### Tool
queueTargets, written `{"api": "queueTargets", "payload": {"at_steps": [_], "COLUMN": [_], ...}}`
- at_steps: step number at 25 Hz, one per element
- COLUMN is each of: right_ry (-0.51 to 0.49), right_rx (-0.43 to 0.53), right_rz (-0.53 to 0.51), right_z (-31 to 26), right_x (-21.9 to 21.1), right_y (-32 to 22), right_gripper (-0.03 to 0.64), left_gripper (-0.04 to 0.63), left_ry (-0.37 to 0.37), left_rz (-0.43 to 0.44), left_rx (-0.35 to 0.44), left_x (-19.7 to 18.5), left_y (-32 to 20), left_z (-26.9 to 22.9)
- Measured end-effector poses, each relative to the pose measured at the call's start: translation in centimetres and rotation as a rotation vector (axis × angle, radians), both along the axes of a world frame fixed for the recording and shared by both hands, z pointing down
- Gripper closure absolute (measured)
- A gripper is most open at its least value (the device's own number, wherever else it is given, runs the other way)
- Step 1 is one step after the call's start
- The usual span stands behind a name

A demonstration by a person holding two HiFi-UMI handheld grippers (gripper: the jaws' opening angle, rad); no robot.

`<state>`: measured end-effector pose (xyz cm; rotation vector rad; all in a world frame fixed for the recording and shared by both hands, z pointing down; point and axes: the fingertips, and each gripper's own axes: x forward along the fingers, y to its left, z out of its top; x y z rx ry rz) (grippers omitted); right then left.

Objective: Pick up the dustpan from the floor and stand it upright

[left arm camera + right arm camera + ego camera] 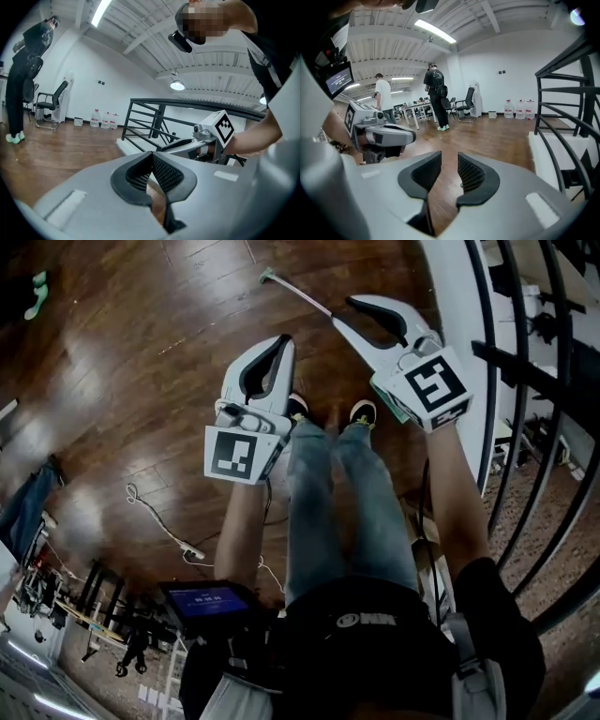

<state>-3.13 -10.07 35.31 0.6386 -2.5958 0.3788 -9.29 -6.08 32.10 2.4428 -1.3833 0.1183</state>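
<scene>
Head view, from the left: a loose cable (pixel 155 519) is seen on the wood floor (pixel 141 352), well apart from the work and not judged to be in the way. Next, the left gripper (pixel 283 343) is held out over the floor beyond the person's shoes (pixel 361 412). Its jaws are pressed together with nothing between them, so it is judged to be a spare for steadying rather than the picking tool.

Just beyond and between the two grippers, a thin pole (pixel 295 294) is laid flat on the boards. It is taken to be the dustpan's handle. The pan itself cannot be made out and may be hidden behind the right gripper (pixel 352 304).

That gripper is pointed at the pole's nearer end, and whether it touches the pole cannot be told. Its jaws are set apart, with only bare floor in the gap, as would be wanted for closing on the handle.

Further right, a white ledge (pixel 459 352) and a black railing (pixel 525 381) stand just beside the right gripper. Little room is left on that side, so any raising of the pole is judged better swung toward the open floor.

In the left gripper view, a standing person (pixel 23 70), a chair (pixel 51 101) and some bottles (pixel 104 119) by the wall are seen, all well apart.
</scene>
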Motion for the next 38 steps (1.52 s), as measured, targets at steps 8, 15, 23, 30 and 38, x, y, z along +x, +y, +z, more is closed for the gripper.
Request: {"api": "queueTargets", "payload": {"at_steps": [8, 15, 23, 30, 38], "right_ry": [0.139, 0.288, 0.33, 0.369, 0.413], "right_rx": [-0.102, -0.146, -0.167, -0.159, -0.18], "right_rz": [-0.123, -0.175, -0.151, -0.081, -0.082], "right_z": [22.0, 41.3, 52.1, 55.6, 57.6], "right_x": [-3.2, -5.1, -7.5, -7.5, -8.0], "right_y": [-1.5, -1.8, -3.9, -6.2, -7.6], "right_gripper": [0.475, 0.468, 0.454, 0.465, 0.476], "left_gripper": [0.581, 0.581, 0.581, 0.581, 0.581], "left_ry": [0.031, 0.01, -0.009, -0.007, -0.027], "left_rz": [-0.047, -0.065, -0.048, -0.04, -0.033], "left_rx": [-0.055, -0.064, -0.086, -0.056, -0.031], "left_x": [-0.8, -2.8, -3.9, -4.1, -3.9], "left_y": [0.7, 1.3, 2.0, 2.0, 1.3], "left_z": [15.9, 27.0, 33.8, 34.4, 33.9]}}
